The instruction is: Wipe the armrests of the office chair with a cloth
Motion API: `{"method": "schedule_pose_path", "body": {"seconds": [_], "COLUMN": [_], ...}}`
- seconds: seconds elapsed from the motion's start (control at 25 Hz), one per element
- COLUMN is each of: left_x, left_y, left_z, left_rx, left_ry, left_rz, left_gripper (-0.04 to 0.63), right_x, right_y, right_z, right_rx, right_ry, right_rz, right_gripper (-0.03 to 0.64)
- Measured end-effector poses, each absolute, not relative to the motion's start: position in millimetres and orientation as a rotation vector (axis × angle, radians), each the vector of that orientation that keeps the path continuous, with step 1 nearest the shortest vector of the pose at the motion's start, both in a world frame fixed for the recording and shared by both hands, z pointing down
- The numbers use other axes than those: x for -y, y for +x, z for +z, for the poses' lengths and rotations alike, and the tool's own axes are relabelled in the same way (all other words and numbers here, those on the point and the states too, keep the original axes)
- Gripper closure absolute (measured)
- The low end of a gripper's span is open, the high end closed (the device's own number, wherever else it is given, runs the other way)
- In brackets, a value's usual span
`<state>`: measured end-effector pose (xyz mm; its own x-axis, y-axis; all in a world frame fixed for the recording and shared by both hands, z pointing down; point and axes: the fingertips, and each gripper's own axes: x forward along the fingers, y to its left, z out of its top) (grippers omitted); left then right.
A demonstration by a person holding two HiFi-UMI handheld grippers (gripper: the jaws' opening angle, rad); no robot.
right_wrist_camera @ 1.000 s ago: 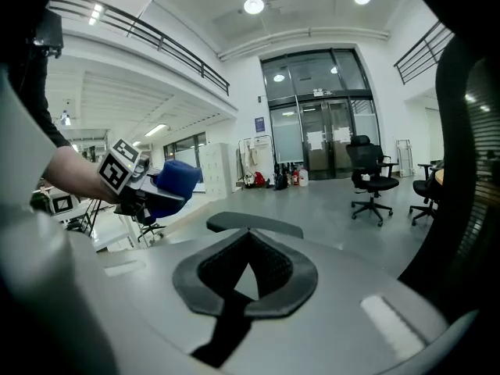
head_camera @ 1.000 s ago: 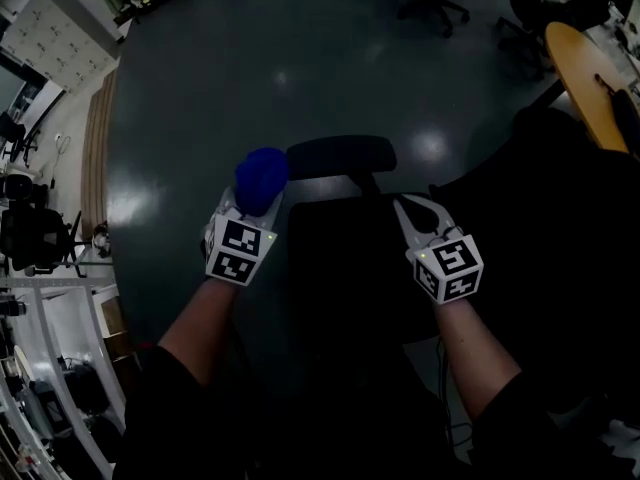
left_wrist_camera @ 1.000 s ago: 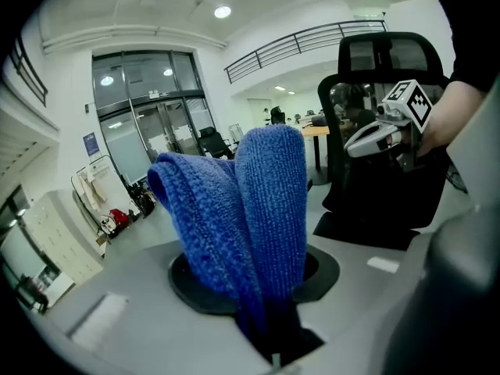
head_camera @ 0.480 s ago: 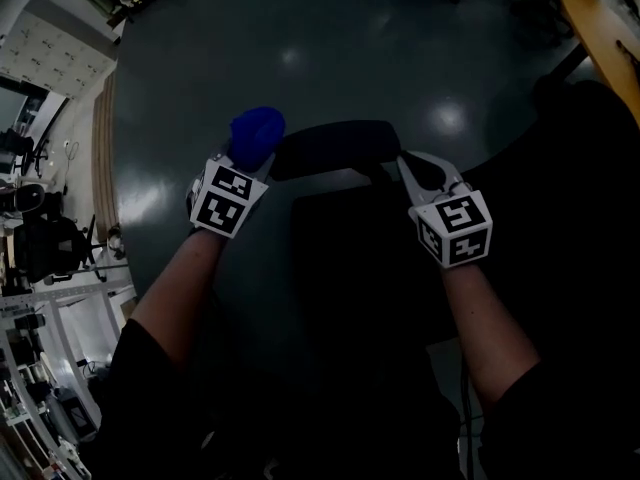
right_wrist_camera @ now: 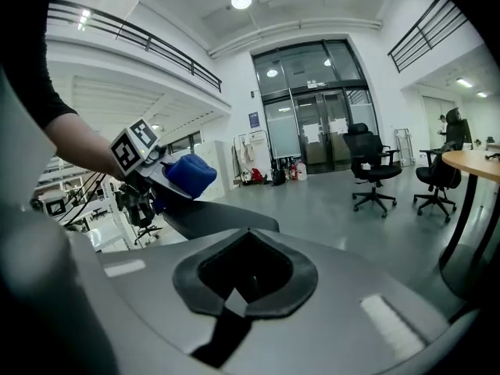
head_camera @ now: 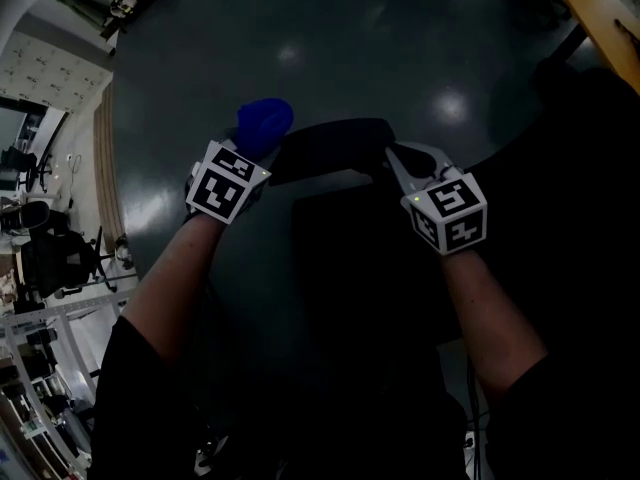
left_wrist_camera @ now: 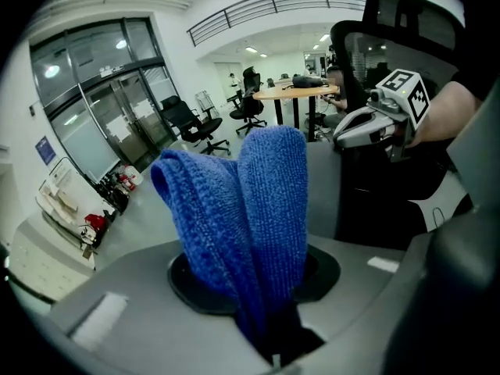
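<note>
sleeves: short and black; left sleeve (head_camera: 140, 388) at 7 o'clock in the head view, right sleeve (head_camera: 560, 408) at 5 o'clock.
left gripper (head_camera: 258, 148): light grey shell with a round black pad ring and a pale rectangular patch at 8 o'clock in its own view.
right gripper (head_camera: 395, 156): pale grey tapering fingers, black pads, and white rectangular patches at 4 and 9 o'clock in its own view.
left cube (head_camera: 226, 185): white faces with black square markers and a green light at its 2 o'clock corner.
right cube (head_camera: 447, 214): white faces with black square markers and a green light at its 10 o'clock corner.
</note>
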<state>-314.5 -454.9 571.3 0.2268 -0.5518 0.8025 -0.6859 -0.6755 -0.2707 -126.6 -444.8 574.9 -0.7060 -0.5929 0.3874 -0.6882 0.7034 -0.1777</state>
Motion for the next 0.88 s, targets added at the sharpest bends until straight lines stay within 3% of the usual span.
{"method": "schedule_pose_path", "body": {"seconds": [0.64,0.88], "left_x": [467,474], "left_y": [-242,-182], "left_z": [563,563], "left_rx": [1.019,0.939], "left_ry": [2.428,2.487], "left_rz": [1.504,1.469], "left_gripper": [0.457,0.457], "right_x": [435,435], "right_y": [-132,-128], "right_z": [568,572], "right_rx": [2.616,2.618], "right_ry": [1.051,1.035], "right_rz": [0.493,0.527], "right_gripper": [0.614,0.614]}}
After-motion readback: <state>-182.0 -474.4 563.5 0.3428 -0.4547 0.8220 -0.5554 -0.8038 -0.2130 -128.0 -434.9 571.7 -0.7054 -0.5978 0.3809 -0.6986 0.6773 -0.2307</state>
